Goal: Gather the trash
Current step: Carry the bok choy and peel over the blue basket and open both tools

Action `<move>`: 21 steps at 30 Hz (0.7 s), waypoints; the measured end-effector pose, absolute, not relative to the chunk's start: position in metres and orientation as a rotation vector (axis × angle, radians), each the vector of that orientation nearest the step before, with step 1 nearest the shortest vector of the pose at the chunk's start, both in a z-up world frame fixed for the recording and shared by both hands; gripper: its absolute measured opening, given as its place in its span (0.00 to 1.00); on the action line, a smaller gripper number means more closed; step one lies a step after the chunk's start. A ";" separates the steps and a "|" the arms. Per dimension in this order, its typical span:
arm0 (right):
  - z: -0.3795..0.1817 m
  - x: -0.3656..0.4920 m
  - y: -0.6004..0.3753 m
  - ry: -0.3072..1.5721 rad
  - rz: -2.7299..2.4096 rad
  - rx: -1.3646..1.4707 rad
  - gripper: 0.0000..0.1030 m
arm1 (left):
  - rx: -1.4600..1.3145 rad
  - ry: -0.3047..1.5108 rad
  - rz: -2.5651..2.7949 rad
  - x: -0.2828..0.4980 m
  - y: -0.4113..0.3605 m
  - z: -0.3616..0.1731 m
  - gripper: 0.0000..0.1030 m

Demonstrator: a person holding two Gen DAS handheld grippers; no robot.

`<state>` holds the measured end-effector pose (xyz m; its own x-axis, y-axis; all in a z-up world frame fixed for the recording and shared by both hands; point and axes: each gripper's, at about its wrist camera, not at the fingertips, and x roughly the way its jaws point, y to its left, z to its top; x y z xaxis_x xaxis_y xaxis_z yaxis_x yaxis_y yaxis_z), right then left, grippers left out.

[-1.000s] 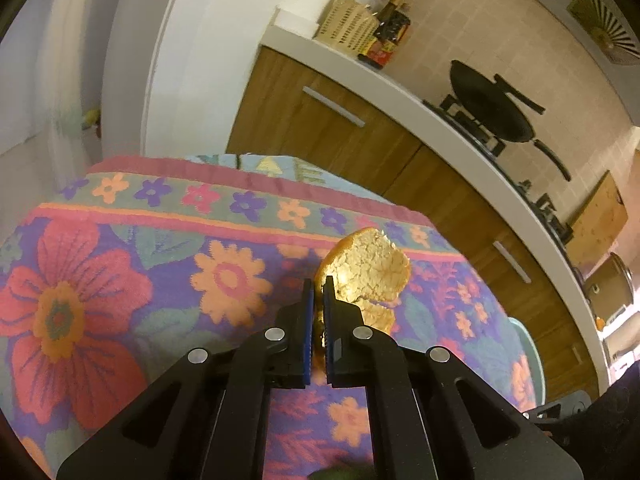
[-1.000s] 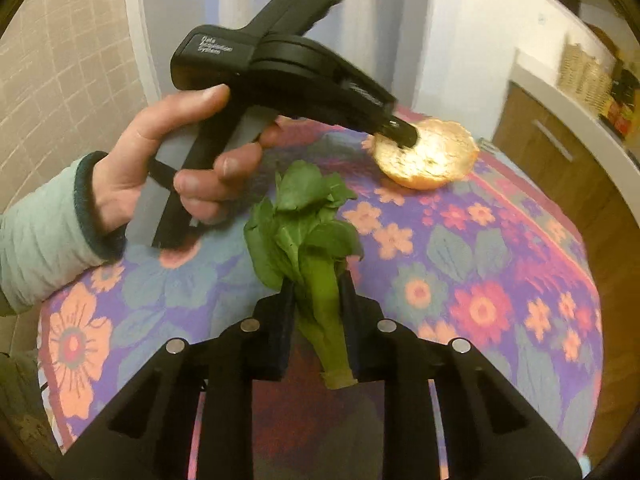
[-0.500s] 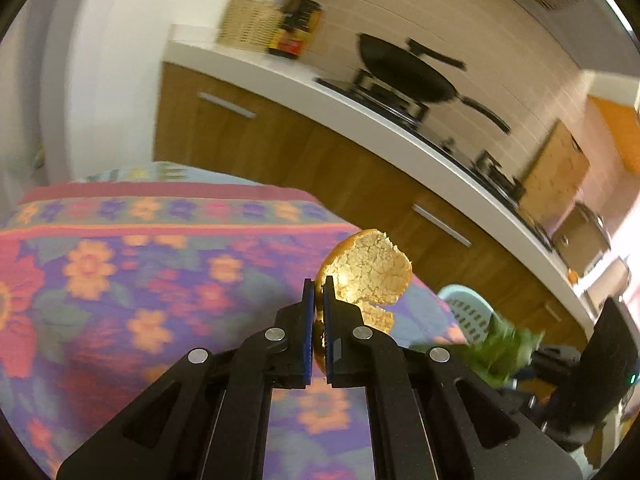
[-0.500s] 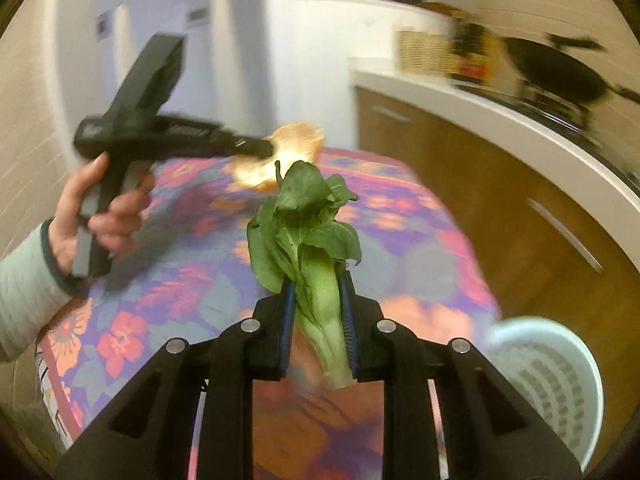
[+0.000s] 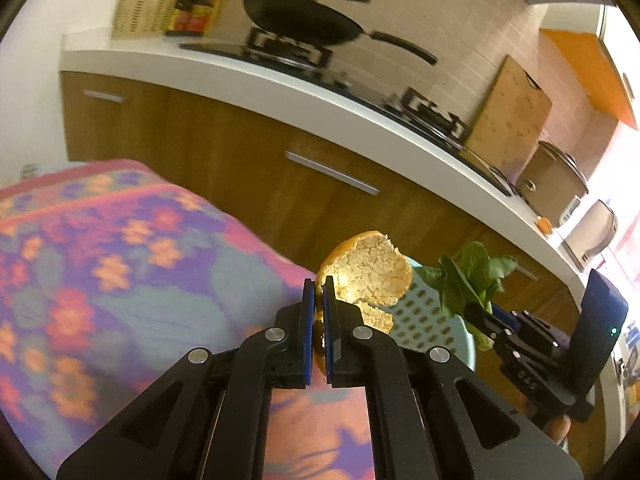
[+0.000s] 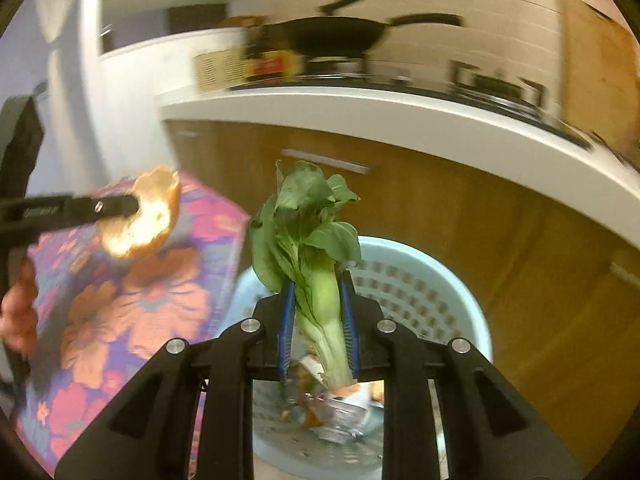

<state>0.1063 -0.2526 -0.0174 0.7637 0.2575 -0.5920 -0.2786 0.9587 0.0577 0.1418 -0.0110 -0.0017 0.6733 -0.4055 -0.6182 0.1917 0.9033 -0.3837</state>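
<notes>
My left gripper (image 5: 316, 292) is shut on an orange peel (image 5: 368, 268) and holds it in the air over the table's edge; the peel also shows in the right wrist view (image 6: 140, 216). My right gripper (image 6: 316, 300) is shut on a green bok choy (image 6: 312, 240) and holds it upright above a pale blue perforated bin (image 6: 440, 280). The bok choy (image 5: 468, 280) and the bin (image 5: 424, 316) show in the left wrist view too. Trash (image 6: 336, 412) lies in the bin's bottom.
A table with a flowered cloth (image 5: 100, 264) lies left of the bin. Wooden cabinets (image 5: 240, 168) under a white counter (image 5: 320, 108) stand close behind. A black wok (image 5: 304, 20) sits on the stove. A cutting board (image 5: 508, 116) leans on the wall.
Both grippers swung right, away from the table and toward the bin, each still holding its item. The right gripper now hangs over the bin.
</notes>
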 end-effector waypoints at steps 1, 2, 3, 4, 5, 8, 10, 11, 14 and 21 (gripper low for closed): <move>-0.021 0.108 -0.258 0.640 0.269 -0.020 0.18 | -0.296 0.769 -0.339 0.143 -0.019 -0.004 0.02; -0.022 0.107 -0.264 0.642 0.249 -0.010 0.18 | -0.288 0.775 -0.339 0.145 -0.030 -0.006 0.02; -0.025 0.107 -0.272 0.646 0.225 0.002 0.18 | -0.284 0.778 -0.345 0.145 -0.038 -0.008 0.02; -0.026 0.107 -0.277 0.649 0.211 0.008 0.18 | -0.281 0.783 -0.353 0.147 -0.048 -0.009 0.02; -0.028 0.106 -0.284 0.652 0.192 0.011 0.18 | -0.280 0.787 -0.359 0.148 -0.056 -0.011 0.02; -0.035 0.110 -0.296 0.663 0.162 0.017 0.18 | -0.264 0.802 -0.382 0.152 -0.083 -0.018 0.02; -0.039 0.109 -0.304 0.678 0.146 0.028 0.18 | -0.244 0.809 -0.394 0.154 -0.096 -0.021 0.02; -0.041 0.110 -0.307 0.684 0.130 0.032 0.19 | -0.231 0.812 -0.399 0.156 -0.102 -0.023 0.02; -0.045 0.111 -0.315 0.704 0.118 0.077 0.20 | -0.201 0.815 -0.395 0.159 -0.114 -0.026 0.02; -0.055 0.120 -0.320 0.743 0.119 0.138 0.51 | -0.140 0.820 -0.374 0.162 -0.127 -0.033 0.24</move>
